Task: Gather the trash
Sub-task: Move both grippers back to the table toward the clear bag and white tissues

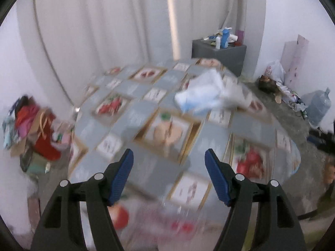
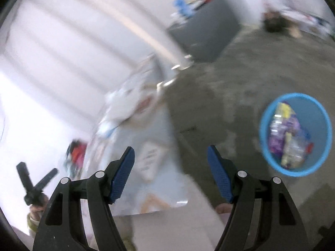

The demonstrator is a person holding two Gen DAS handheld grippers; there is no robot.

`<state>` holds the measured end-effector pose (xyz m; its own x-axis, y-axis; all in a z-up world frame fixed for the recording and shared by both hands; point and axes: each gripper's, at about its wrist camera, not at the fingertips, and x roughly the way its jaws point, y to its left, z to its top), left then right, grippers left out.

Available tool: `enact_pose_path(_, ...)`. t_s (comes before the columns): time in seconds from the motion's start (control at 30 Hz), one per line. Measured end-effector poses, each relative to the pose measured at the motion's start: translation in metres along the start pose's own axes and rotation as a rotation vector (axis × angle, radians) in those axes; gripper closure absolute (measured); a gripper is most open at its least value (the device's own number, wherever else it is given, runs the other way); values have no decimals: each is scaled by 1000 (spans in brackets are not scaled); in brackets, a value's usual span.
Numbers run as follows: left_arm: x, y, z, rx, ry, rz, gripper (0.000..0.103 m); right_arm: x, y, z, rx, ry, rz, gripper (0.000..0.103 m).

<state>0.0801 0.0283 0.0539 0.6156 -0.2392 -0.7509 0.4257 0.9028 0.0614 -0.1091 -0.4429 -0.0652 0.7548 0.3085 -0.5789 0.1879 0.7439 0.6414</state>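
Note:
My left gripper (image 1: 169, 174) hangs open over a table with a patterned cloth (image 1: 142, 108), nothing between its blue pads. A crumpled white and pale blue plastic bag (image 1: 206, 93) lies on the far part of the table, well ahead of the gripper. My right gripper (image 2: 170, 173) is open too, with nothing in it, above the table's corner and the grey floor. A round blue bin (image 2: 296, 135) stands on the floor to its right, holding several wrappers and clear plastic bottles. The left gripper (image 2: 36, 183) shows small at the lower left of the right wrist view. Both views are motion-blurred.
A grey cabinet (image 1: 219, 51) with bottles on top stands against the white curtain behind the table. A heap of bags and clothes (image 1: 35, 131) sits on the floor at the left. Bags, a large water jug (image 1: 319, 106) and cables lie along the right wall.

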Motion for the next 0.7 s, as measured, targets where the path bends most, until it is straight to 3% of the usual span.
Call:
enact_pose_path(0.13,-4,3,-53,-18,45,-25,35,31,54,-17,-142,89,64,34)
enact_pose_path(0.27,-3,-18,-92,69,76,-54,35,61,87,-36,-211,184,112,34)
enact_pose_path(0.33,0,-41,-110,182,82,-47,35,67,105,-45,-228,220,135,34)
enact_pose_path(0.5,20,-70,-136,377,76,76,34,81,138,-60,-263,269,166,34)
enact_pose_path(0.7,38,-75,-149,498,53,197,38,95,156,-73,-242,335,177,36)
